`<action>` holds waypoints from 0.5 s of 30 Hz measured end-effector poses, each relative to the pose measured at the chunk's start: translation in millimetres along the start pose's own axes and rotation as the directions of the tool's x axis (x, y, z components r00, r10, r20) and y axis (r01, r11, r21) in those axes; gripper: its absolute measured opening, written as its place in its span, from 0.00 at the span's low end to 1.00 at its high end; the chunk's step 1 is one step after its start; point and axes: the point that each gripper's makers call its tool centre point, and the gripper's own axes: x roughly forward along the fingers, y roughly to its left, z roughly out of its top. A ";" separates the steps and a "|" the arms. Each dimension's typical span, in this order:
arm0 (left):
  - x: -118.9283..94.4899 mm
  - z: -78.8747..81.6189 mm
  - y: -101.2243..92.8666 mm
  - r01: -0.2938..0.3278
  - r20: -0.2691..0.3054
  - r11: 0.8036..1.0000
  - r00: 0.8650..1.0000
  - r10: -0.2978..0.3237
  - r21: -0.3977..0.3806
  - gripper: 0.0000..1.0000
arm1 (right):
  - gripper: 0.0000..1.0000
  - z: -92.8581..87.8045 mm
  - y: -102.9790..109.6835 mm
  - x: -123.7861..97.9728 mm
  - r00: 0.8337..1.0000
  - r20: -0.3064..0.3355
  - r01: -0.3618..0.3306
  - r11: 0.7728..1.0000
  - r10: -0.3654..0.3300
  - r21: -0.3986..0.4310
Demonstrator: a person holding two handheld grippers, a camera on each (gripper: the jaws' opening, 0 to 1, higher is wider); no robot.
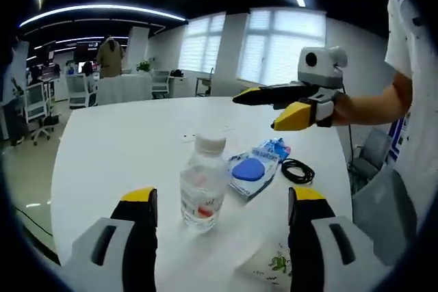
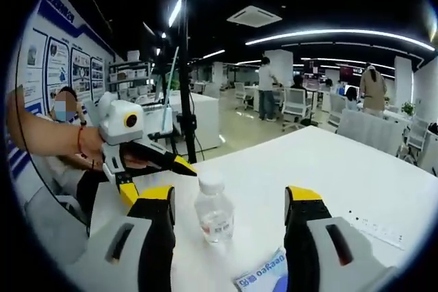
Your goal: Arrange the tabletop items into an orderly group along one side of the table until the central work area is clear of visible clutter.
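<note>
A clear plastic water bottle (image 1: 202,184) (image 2: 213,211) with a white cap stands upright on the white round table (image 1: 116,145) (image 2: 342,162). Beside it lie a blue-and-white packet (image 1: 256,167) (image 2: 263,278), a coiled black cable (image 1: 298,171) and a white packet with green print (image 1: 270,268). My left gripper (image 1: 222,196) (image 2: 157,179) is open, its jaws on either side of the bottle but short of it. My right gripper (image 2: 229,196) (image 1: 254,113) is open too, hovering above the table facing the bottle from the opposite side.
A small white scrap (image 1: 188,137) lies farther out on the table. A person's arm (image 1: 373,107) holds the right gripper. Office chairs and desks (image 2: 294,104) fill the room behind; a black stand (image 2: 185,87) rises past the table edge.
</note>
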 end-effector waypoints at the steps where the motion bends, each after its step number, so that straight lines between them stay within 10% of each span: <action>1: -3.1 -0.3 -0.9 -0.004 -0.001 1.000 1.000 0.004 0.004 0.80 | 0.64 -3.1 0.6 -0.8 1.000 -0.007 -0.003 1.000 0.003 0.012; 15: -27.2 -8.3 -12.7 -0.026 -0.013 1.000 1.000 0.026 -0.010 0.81 | 0.62 -38.8 23.9 -9.4 0.989 -0.096 -0.103 0.992 0.110 0.074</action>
